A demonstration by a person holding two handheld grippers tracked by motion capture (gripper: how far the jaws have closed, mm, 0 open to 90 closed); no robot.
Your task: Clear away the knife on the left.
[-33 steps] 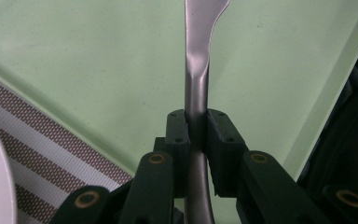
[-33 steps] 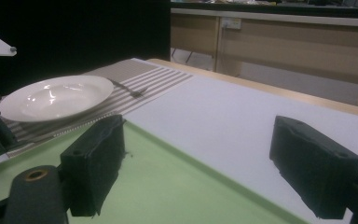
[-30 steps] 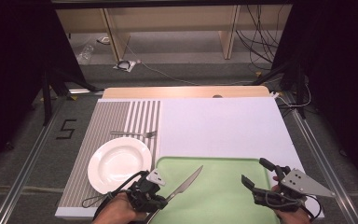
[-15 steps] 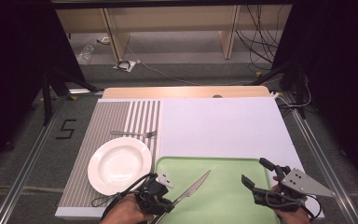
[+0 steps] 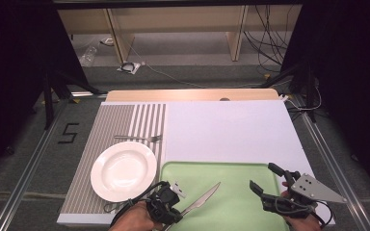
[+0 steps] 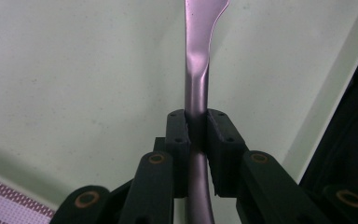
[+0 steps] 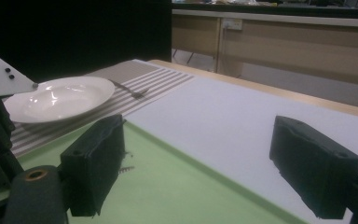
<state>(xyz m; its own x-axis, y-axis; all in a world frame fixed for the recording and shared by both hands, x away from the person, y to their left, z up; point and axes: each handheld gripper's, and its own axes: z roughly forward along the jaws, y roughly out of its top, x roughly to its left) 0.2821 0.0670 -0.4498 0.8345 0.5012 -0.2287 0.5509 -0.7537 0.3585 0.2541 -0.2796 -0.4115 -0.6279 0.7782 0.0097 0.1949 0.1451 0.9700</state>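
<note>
My left gripper (image 5: 166, 206) is at the near edge of the table, shut on the handle of a metal knife (image 5: 202, 199). The blade points up and right, low over the green tray (image 5: 212, 167). In the left gripper view both pads clamp the knife (image 6: 198, 70) at its handle, and my left gripper (image 6: 197, 129) points across the tray (image 6: 74, 70). My right gripper (image 5: 262, 176) rests over the tray's right part, jaws wide open with nothing between them. In the right gripper view my right gripper (image 7: 205, 163) frames bare tray (image 7: 168, 191) and white table.
A white plate (image 5: 124, 171) sits on a striped placemat (image 5: 111, 127) at the left, with a fork (image 5: 137, 138) lying beyond it. The plate (image 7: 60, 98) and fork (image 7: 133, 91) also appear in the right gripper view. White tabletop (image 5: 231, 130) stretches behind the tray.
My left gripper has carried the knife a little to the right and lower, further over the tray. The right gripper has stayed in place.
</note>
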